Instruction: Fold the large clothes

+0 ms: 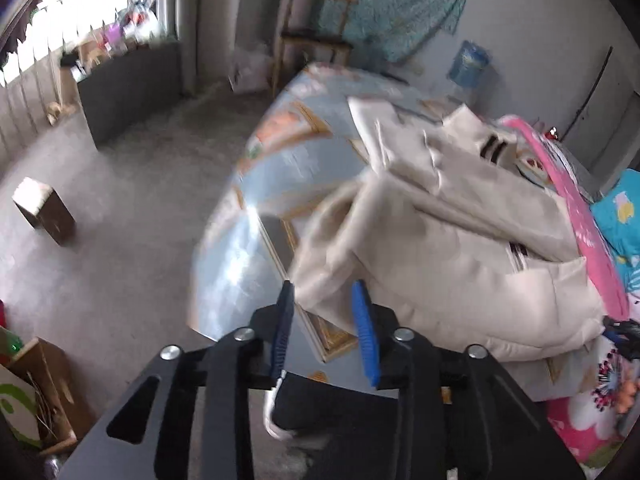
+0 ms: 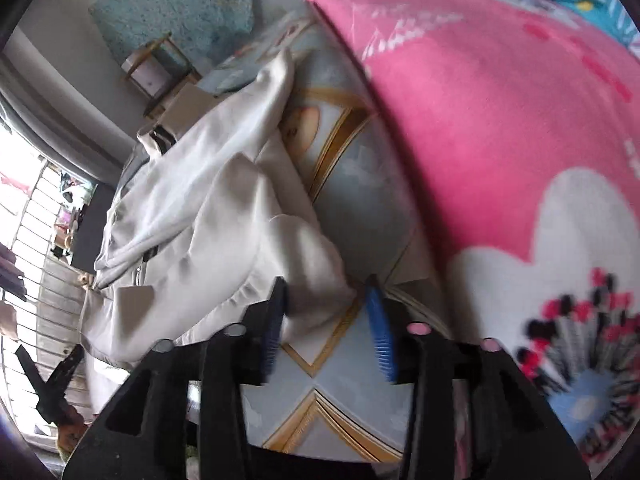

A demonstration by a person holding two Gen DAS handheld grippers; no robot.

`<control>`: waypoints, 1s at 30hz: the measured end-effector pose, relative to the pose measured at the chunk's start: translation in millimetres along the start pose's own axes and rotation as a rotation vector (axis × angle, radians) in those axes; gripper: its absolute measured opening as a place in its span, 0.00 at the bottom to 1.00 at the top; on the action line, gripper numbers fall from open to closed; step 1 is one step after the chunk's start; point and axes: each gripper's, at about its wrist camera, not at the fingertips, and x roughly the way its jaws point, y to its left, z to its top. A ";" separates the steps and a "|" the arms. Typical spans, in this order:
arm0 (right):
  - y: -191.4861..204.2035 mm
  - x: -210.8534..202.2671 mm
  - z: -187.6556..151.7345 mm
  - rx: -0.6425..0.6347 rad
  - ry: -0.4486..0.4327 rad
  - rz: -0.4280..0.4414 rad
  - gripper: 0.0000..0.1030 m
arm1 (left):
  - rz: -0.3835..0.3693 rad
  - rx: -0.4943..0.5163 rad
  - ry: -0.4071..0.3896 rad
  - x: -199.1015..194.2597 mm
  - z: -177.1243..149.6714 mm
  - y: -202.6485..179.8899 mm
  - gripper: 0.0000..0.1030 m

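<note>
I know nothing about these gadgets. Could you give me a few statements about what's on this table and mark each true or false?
1. The cream jacket lies bunched on a table with a blue patterned cover. True.
2. The left tongs are clamped on a sleeve. False: their blue fingers stand apart, with only a fabric edge near them.
3. A pink blanket lies beside the jacket. True.
4. The right tongs hold the blanket. False: they are open over the cover, next to the jacket.
5. The jacket is neatly folded. False: it is rumpled.
</note>
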 end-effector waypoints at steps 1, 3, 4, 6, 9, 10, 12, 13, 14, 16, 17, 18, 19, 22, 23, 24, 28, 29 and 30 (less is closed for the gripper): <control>4.0 -10.4 0.9 -0.014 -0.027 -0.020 0.45 | 0.005 0.001 -0.034 -8.3 3.3 2.3 0.36; 20.8 -33.0 4.1 -0.067 -0.095 -0.057 0.54 | 0.012 0.023 -0.097 -20.2 10.4 -1.9 0.38; 28.3 -37.0 5.9 -0.087 -0.110 -0.053 0.55 | -0.006 0.049 -0.119 -24.0 15.1 -7.7 0.38; 53.6 -38.9 7.4 -0.147 -0.118 -0.013 0.58 | -0.072 0.096 -0.107 -20.4 25.5 -22.7 0.44; 109.5 -14.4 1.1 -0.267 -0.027 0.128 0.61 | -0.165 0.176 -0.006 5.9 23.7 -53.3 0.47; 132.1 0.5 -5.6 -0.310 0.024 0.188 0.61 | -0.167 0.207 0.026 14.2 20.6 -64.0 0.47; 172.9 30.8 -19.5 -0.397 0.112 0.231 0.61 | -0.090 0.295 0.090 40.5 11.8 -85.9 0.47; 185.7 40.1 -24.1 -0.428 0.130 0.229 0.61 | -0.048 0.323 0.113 51.9 8.3 -92.5 0.47; 198.9 49.7 -28.9 -0.461 0.146 0.221 0.61 | -0.024 0.338 0.125 59.1 5.5 -95.6 0.47; 220.6 69.7 -35.2 -0.507 0.186 0.219 0.61 | 0.016 0.362 0.106 66.6 0.2 -98.9 0.44; 226.5 77.5 -37.9 -0.523 0.207 0.217 0.61 | 0.030 0.379 0.094 67.3 -1.3 -100.4 0.41; 230.4 85.2 -39.6 -0.538 0.222 0.204 0.56 | 0.033 0.386 0.087 66.3 -2.6 -99.7 0.38; 234.1 93.9 -43.7 -0.558 0.237 0.176 0.53 | 0.031 0.390 0.084 66.6 -3.2 -99.4 0.35; 235.7 104.3 -51.9 -0.588 0.253 0.146 0.29 | 0.045 0.426 0.067 66.7 -5.0 -100.6 0.15; 235.7 104.5 -51.2 -0.593 0.238 0.120 0.14 | 0.054 0.442 0.059 67.7 -4.8 -103.2 0.09; 236.4 104.1 -48.6 -0.592 0.231 0.116 0.05 | 0.063 0.461 0.047 67.8 -4.8 -105.9 0.04; 241.2 64.7 -42.7 -0.586 0.127 0.133 0.04 | 0.081 0.514 -0.039 49.3 1.9 -112.6 0.02; 244.2 54.9 -40.6 -0.593 0.093 0.132 0.04 | 0.086 0.518 -0.073 40.9 4.6 -113.9 0.02; 249.1 42.8 -40.7 -0.601 0.043 0.131 0.04 | 0.092 0.520 -0.121 29.2 9.4 -114.5 0.02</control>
